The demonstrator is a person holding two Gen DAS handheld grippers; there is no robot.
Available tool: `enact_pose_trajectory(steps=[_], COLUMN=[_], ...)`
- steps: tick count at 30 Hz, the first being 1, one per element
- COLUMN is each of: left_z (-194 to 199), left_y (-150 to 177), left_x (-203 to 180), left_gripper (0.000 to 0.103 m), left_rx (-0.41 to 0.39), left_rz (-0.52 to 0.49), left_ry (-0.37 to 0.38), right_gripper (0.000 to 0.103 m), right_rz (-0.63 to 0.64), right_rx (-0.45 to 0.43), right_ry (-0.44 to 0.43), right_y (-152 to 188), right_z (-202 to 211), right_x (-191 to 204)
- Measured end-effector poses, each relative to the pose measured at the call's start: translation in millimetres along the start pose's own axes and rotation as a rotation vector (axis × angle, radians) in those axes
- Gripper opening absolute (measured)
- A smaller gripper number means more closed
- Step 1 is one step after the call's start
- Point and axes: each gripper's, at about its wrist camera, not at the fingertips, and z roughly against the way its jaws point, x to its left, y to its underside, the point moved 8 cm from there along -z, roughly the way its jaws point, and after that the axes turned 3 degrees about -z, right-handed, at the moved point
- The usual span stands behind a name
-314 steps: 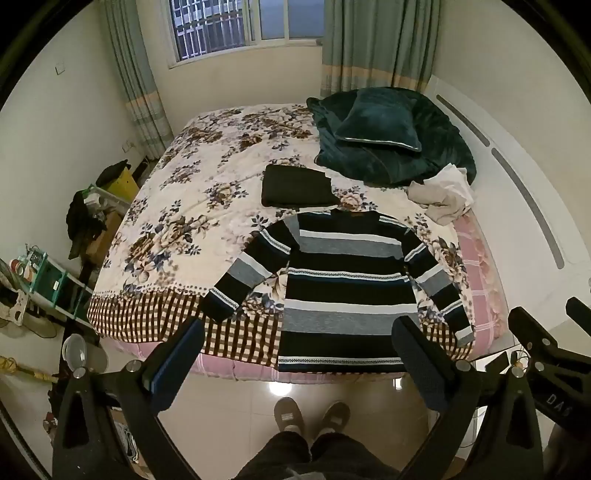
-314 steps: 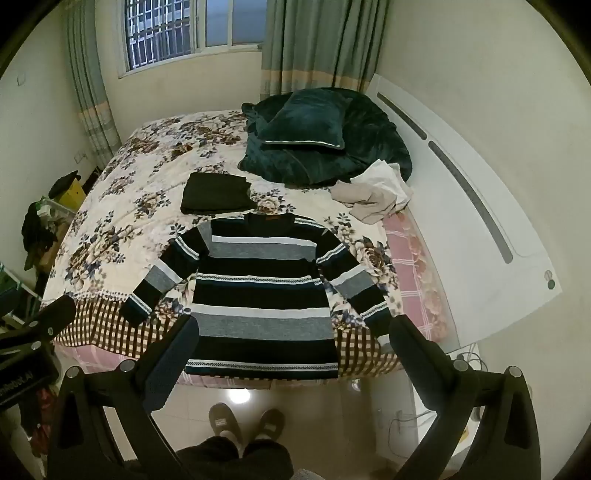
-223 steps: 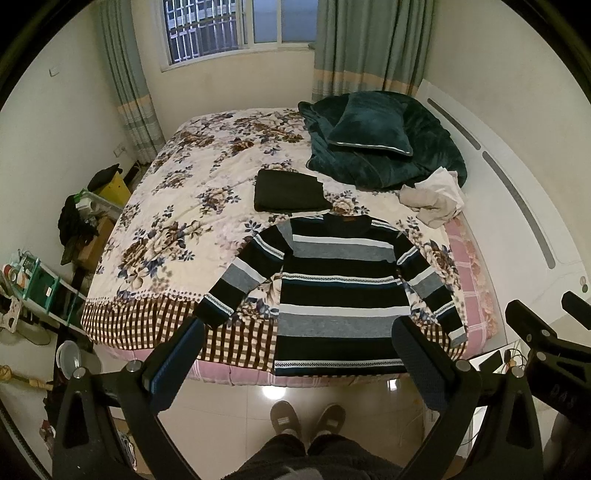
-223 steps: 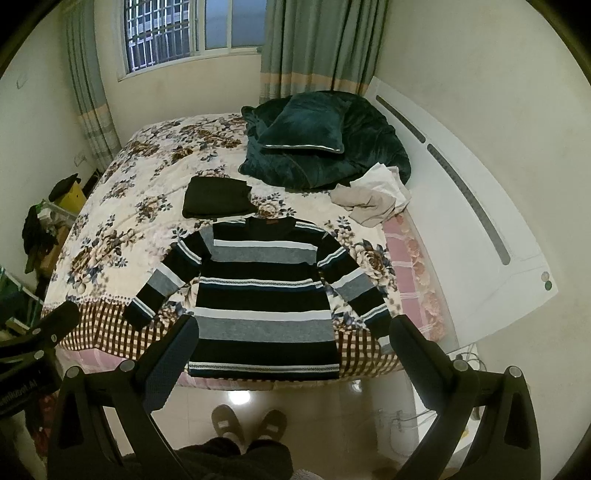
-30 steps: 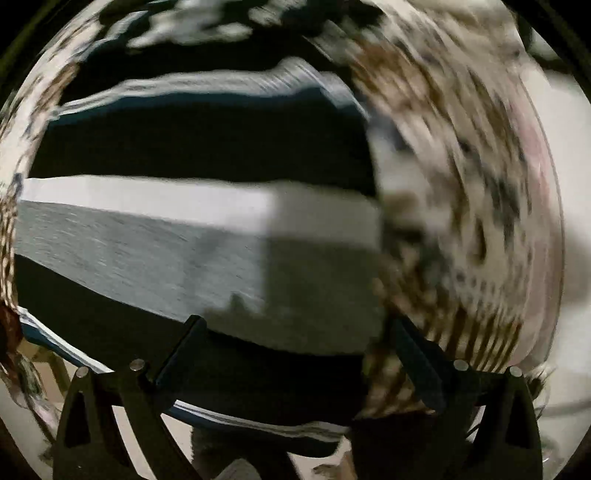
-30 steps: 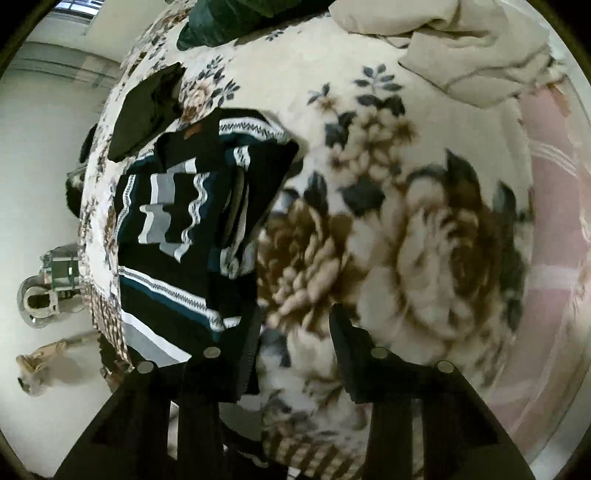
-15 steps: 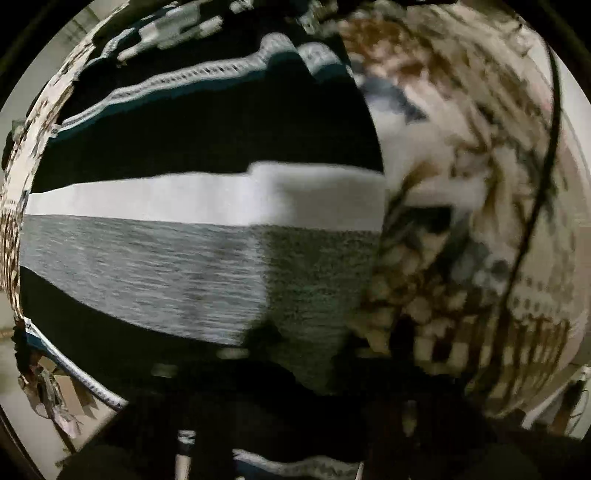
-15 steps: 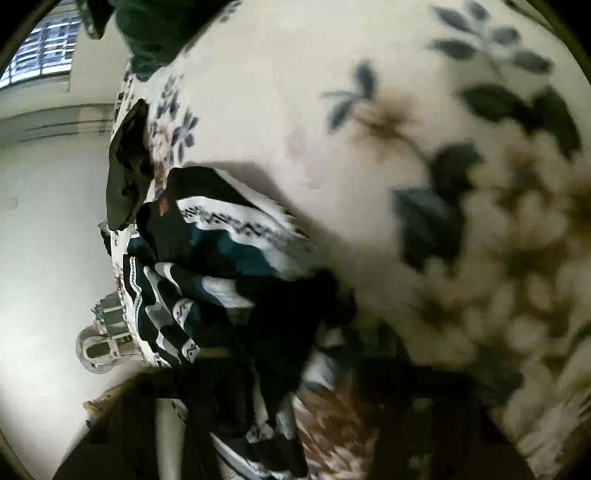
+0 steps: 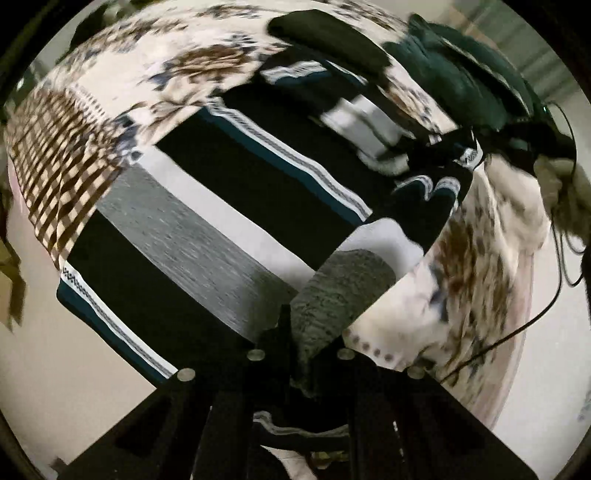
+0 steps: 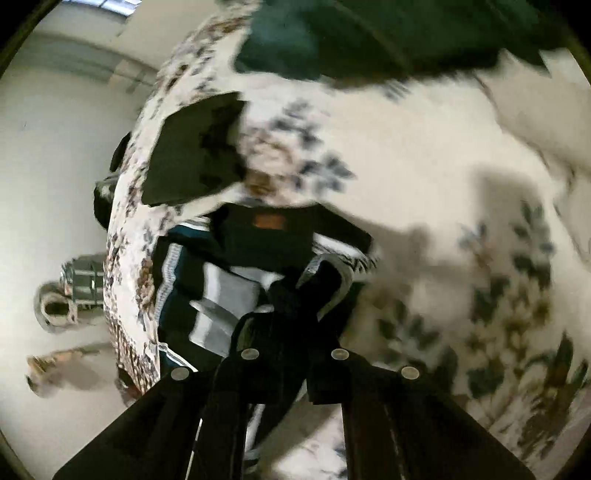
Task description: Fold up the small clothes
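Observation:
The striped black, grey and white sweater [image 9: 229,206] lies on the flowered bedspread [image 9: 177,70]. My left gripper [image 9: 301,347] is shut on the sweater's right side edge near the hem and lifts a grey fold of it. My right gripper [image 10: 295,314] is shut on the sweater [image 10: 229,288] at its right shoulder, below the collar label. The right gripper and the hand holding it show at the upper right of the left wrist view [image 9: 469,155]. The lifted right side curls over the sweater's body.
A folded black garment [image 10: 192,155] lies just beyond the sweater's collar. A dark green blanket [image 10: 388,33] is piled at the head of the bed. The bed's checked edge [image 9: 59,155] and the floor [image 9: 44,354] are at the left. A cable [image 9: 554,295] hangs at the right.
Both grippers have closed on the sweater's right side and raised it off the bedspread. The view has pulled back and swung, and more of the sweater shows.

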Motion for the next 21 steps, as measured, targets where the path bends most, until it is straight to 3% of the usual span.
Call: enact_pose_trajectory(steps=[6, 13, 21], left_z=[-14, -33, -42], left_y=[-45, -63, -73], left_x=[83, 163, 213], left_gripper=[0.006, 0.006, 0.006], left_rx=[-0.010, 0.045, 0.097], left_rz=[0.126, 0.207, 0.244], left_ry=[0.052, 0.098, 0.143], right_gripper=[0.008, 0.008, 0.008], right_rz=[0.128, 0.208, 0.284], right_rx=[0.003, 0.048, 0.103], right_ry=[0.052, 0.148, 0.251], right_y=[-35, -54, -54], right_z=[-50, -160, -260], right_x=[108, 221, 292])
